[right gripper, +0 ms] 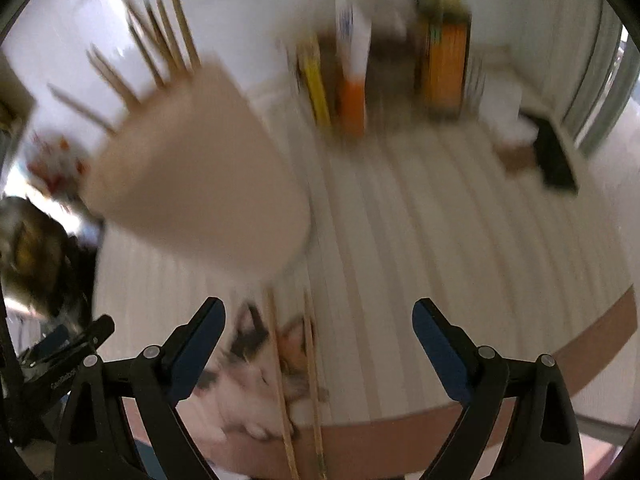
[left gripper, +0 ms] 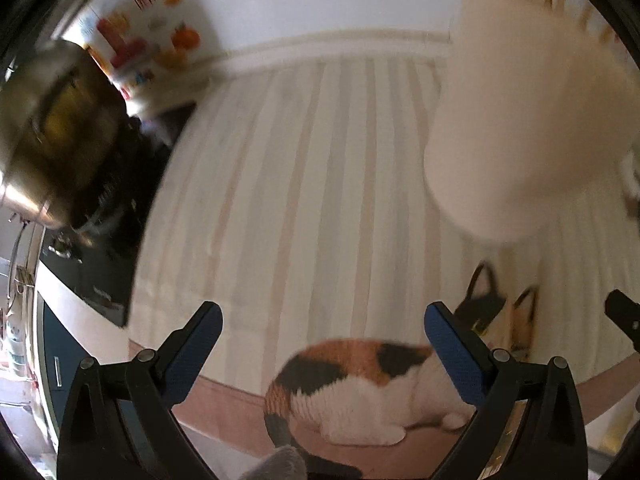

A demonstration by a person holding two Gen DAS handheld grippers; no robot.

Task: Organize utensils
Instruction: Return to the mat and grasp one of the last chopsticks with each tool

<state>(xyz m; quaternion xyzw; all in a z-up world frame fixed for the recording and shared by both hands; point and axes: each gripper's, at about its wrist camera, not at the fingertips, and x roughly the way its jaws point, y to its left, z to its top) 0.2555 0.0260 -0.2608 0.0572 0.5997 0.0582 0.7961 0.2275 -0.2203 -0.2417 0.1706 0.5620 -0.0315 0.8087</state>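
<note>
A cream utensil holder [left gripper: 528,120] stands on a striped mat [left gripper: 300,184] with several wooden chopsticks [right gripper: 160,44] sticking out of its top; in the right wrist view the holder [right gripper: 200,168] is at upper left. Two loose chopsticks [right gripper: 282,384] lie on the mat across a printed calico cat [left gripper: 360,388]. My left gripper [left gripper: 323,312] hangs open above the cat print with nothing between its fingers. My right gripper [right gripper: 319,306] is open too, and the two loose chopsticks lie below the gap, nearer its left finger. Both views are blurred.
A steel pot [left gripper: 52,120] sits on a black hob [left gripper: 108,272] left of the mat, with a fruit-printed carton [left gripper: 148,40] behind it. Boxes [right gripper: 444,60] and a black object [right gripper: 554,156] stand at the far right. The mat's pinkish front edge [right gripper: 560,356] is close.
</note>
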